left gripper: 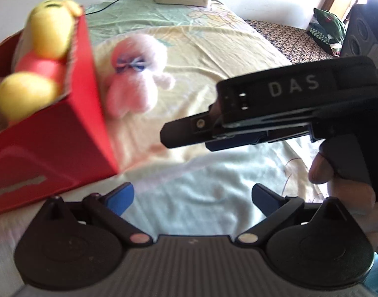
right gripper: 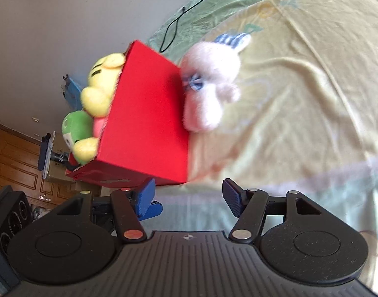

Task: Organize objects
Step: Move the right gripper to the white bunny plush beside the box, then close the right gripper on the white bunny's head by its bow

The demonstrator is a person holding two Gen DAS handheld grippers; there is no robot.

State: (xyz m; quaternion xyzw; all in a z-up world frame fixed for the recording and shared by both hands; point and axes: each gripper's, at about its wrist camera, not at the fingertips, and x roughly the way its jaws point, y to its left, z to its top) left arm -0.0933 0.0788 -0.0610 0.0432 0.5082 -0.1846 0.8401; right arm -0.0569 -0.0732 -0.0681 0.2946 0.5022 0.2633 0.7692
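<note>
Two grippers, the left gripper (left gripper: 192, 198) and the "DAS"-lettered right gripper (right gripper: 189, 196), hang spread and empty near the red box (left gripper: 52, 133) beside the pink plush (left gripper: 137, 74).

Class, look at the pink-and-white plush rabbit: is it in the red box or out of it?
Out. The plush rabbit lies on the bedsheet beside the red box, against its outer wall; the yellow plush sits inside.

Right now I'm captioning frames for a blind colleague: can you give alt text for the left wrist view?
A red cardboard box holding a yellow and red plush toy sits on a pale green and yellow bedsheet, with a pink fluffy plush toy lying beside it. The open left claw is empty; the right claw reaches in from the right.
</note>
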